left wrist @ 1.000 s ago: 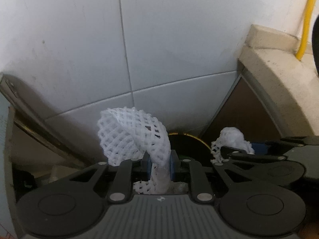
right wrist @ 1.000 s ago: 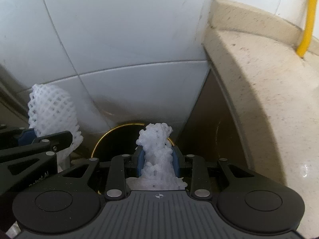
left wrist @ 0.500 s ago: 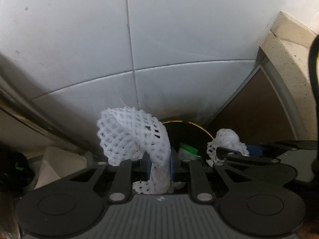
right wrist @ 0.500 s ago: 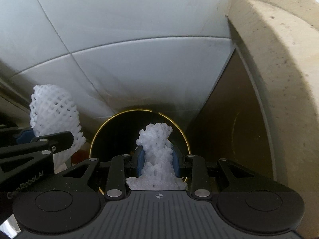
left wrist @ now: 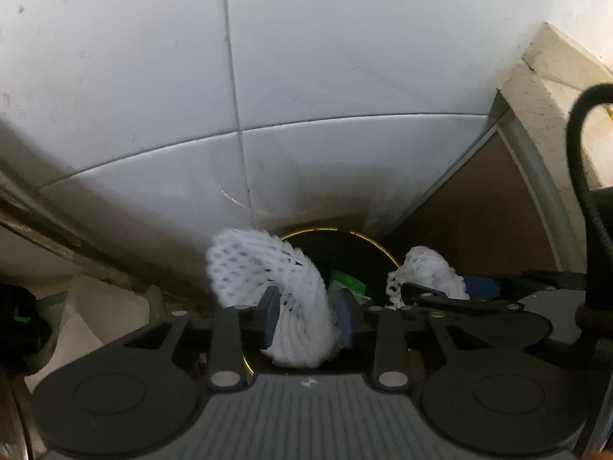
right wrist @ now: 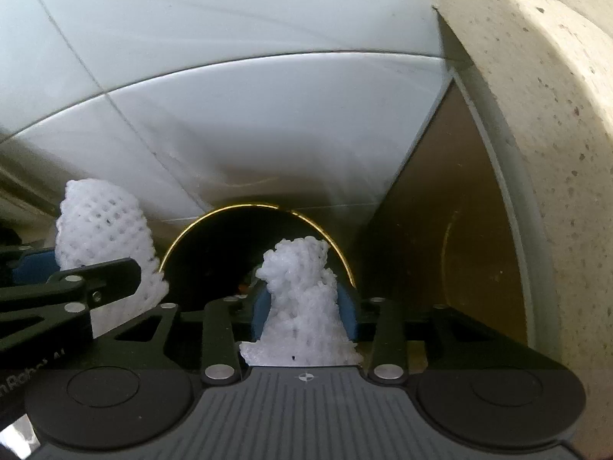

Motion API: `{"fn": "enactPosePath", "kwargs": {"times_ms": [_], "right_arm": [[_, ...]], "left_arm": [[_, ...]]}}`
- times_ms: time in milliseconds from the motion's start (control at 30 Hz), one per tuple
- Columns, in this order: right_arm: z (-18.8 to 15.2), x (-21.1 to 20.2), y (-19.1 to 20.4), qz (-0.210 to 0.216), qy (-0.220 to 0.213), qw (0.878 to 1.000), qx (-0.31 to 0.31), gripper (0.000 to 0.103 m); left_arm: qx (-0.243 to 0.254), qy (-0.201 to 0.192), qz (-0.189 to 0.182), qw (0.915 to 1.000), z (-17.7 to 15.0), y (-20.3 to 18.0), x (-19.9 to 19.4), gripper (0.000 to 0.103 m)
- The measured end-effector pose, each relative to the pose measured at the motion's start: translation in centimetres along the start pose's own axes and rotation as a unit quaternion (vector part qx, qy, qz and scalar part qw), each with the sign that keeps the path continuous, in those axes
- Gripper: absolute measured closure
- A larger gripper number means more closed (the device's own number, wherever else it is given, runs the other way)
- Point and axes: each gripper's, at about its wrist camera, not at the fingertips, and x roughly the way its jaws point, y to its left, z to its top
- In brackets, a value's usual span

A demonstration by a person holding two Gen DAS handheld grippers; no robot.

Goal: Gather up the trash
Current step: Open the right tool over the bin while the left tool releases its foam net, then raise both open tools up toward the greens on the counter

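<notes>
A white foam fruit net [left wrist: 260, 264] sits between the blue pads of my left gripper [left wrist: 306, 306]. The jaws are opening and the net swells to fill the wider gap, still touching both pads. My right gripper [right wrist: 304, 303] holds a second, crumpled foam net [right wrist: 302, 280] the same way, with its jaws also opening. Both point steeply down over a black round bin with a gold rim [right wrist: 230, 253], just below the fingertips. Something green [left wrist: 346, 281] lies inside the bin. The left net [right wrist: 103, 230] shows at the left of the right wrist view.
A white tiled wall [left wrist: 306, 96] rises behind the bin. A beige stone counter edge [right wrist: 536, 115] and a brown cabinet panel [right wrist: 440, 230] close in on the right. A black cable [left wrist: 578, 153] loops at right. White paper [left wrist: 95, 306] lies at left.
Both grippers have sunk closer to the bin, which now fills more of the view. Both pairs of pads stand wider apart and the nets between them have puffed out.
</notes>
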Motion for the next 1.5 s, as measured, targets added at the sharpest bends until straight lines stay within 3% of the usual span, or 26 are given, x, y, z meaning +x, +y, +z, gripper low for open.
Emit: {"fn": "enactPosePath", "kwargs": {"times_ms": [133, 333, 633, 833, 1267, 1500], "right_arm": [[0.0, 0.0, -0.4, -0.002, -0.001, 1.000, 0.009, 0.045], [-0.3, -0.6, -1.1, -0.001, -0.006, 1.000, 0.021, 0.043], [-0.7, -2.2, -2.0, 0.023, -0.013, 0.999, 0.047, 0.043], [-0.8, -3.9, -2.4, 0.010, -0.025, 0.999, 0.047, 0.041], [-2.2, -8.1, -2.0, -0.008, -0.068, 0.996, 0.060, 0.038], [-3.0, -11.9, -1.8, -0.014, -0.116, 0.991, 0.062, 0.035]], "left_arm": [[-0.011, 0.005, -0.003, 0.9999, 0.3, 0.3, -0.2, 0.068], [-0.018, -0.002, -0.009, 0.9998, 0.5, 0.4, -0.7, 0.062], [-0.038, -0.032, -0.010, 0.9987, 0.9, 1.3, -1.9, 0.062], [-0.034, -0.047, -0.016, 0.9982, 1.0, 1.3, -2.7, 0.062], [0.003, -0.097, -0.007, 0.9952, 0.6, 0.0, -4.9, 0.062], [0.009, -0.128, -0.019, 0.9916, 0.4, -0.2, -6.4, 0.061]]}}
